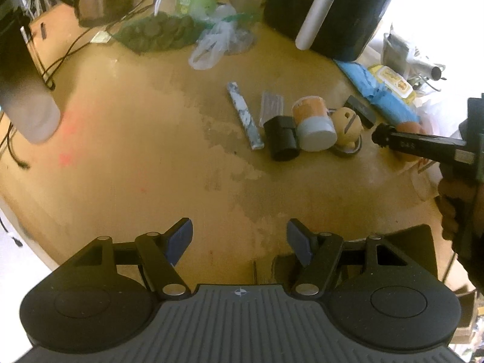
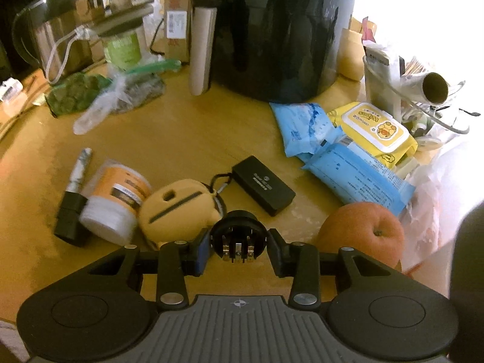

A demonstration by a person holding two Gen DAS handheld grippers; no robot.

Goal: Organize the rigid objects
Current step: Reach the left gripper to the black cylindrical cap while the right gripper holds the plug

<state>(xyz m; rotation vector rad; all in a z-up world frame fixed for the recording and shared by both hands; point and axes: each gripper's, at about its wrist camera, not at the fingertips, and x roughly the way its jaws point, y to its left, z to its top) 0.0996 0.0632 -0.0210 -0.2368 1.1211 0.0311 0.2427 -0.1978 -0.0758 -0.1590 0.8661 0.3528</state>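
The right gripper (image 2: 239, 249) pinches a round black plug (image 2: 238, 237) between its pads, held above the wooden table (image 2: 187, 139). Just beyond lie a yellow pouch (image 2: 178, 208), an orange-labelled jar (image 2: 116, 199) on its side touching it, a black block (image 2: 70, 217) and a marbled stick (image 2: 79, 168). An orange (image 2: 363, 230) sits to the right, a flat black case (image 2: 263, 185) farther back. The left gripper (image 1: 239, 239) hangs spread and empty over bare tabletop.

My left hand-held gripper (image 1: 239, 239) has black linkage arms, silver pivot screws, blue pads (image 1: 179, 242) and a ribbed grey base bearing a small crosshair mark. The right hand-held gripper (image 2: 239, 249) matches it. The hand (image 1: 453, 208) gripping its handle looks dark, possibly gloved.
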